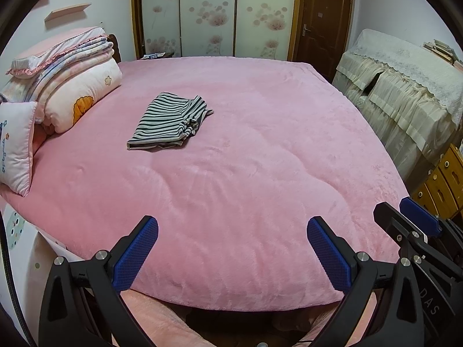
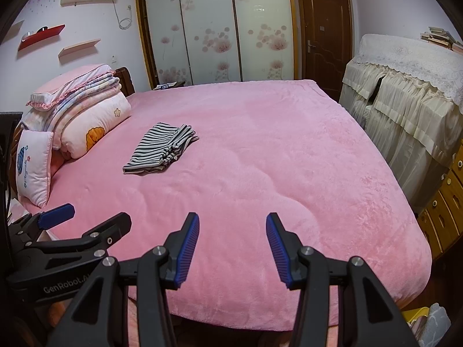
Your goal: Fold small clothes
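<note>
A black-and-white striped small garment (image 1: 170, 121) lies folded on the pink bed cover (image 1: 246, 173), left of the middle; it also shows in the right wrist view (image 2: 162, 149). My left gripper (image 1: 231, 225) is open and empty, held over the bed's near edge, well short of the garment. My right gripper (image 2: 233, 222) is open and empty, also over the near edge. The right gripper shows at the right of the left wrist view (image 1: 405, 217), and the left gripper shows at the left of the right wrist view (image 2: 86, 217).
Folded quilts and pillows (image 1: 69, 86) are stacked at the bed's left side, with a small pillow (image 1: 16, 144) in front. A lace-covered cabinet (image 1: 405, 86) and wooden drawers (image 1: 442, 179) stand to the right. A wardrobe (image 1: 214, 14) and door (image 1: 321, 23) are behind.
</note>
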`<state>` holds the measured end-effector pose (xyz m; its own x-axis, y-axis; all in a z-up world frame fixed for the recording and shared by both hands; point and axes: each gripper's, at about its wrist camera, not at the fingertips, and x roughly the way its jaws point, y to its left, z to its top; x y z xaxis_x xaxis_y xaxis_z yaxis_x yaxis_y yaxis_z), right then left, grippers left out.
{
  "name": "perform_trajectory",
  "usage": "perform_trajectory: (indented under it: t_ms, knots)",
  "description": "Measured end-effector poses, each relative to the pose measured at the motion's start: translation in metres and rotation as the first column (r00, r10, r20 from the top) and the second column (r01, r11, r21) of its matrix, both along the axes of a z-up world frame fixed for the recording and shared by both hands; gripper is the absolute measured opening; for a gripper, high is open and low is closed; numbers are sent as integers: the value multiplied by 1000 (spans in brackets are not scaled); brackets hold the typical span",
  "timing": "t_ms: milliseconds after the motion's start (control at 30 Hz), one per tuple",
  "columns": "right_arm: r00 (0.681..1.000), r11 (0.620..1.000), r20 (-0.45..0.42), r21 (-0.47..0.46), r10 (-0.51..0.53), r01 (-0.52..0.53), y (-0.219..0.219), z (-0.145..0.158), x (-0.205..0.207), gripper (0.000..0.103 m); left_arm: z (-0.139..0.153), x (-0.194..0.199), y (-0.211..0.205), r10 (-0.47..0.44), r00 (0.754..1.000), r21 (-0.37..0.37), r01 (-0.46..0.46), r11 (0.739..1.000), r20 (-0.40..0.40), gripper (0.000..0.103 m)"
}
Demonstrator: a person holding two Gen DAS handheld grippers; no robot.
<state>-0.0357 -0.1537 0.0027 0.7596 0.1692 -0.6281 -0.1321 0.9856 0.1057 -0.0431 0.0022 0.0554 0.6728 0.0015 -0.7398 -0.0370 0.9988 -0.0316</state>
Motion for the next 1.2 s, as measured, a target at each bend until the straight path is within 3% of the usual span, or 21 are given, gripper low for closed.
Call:
perform_trajectory:
  t_ms: [1200]
  knots:
    - [1000,1000,-10,-11,-8,8,-6,-14,-4,49,3,-3,1,-16,1000,1,16,1000,3,102]
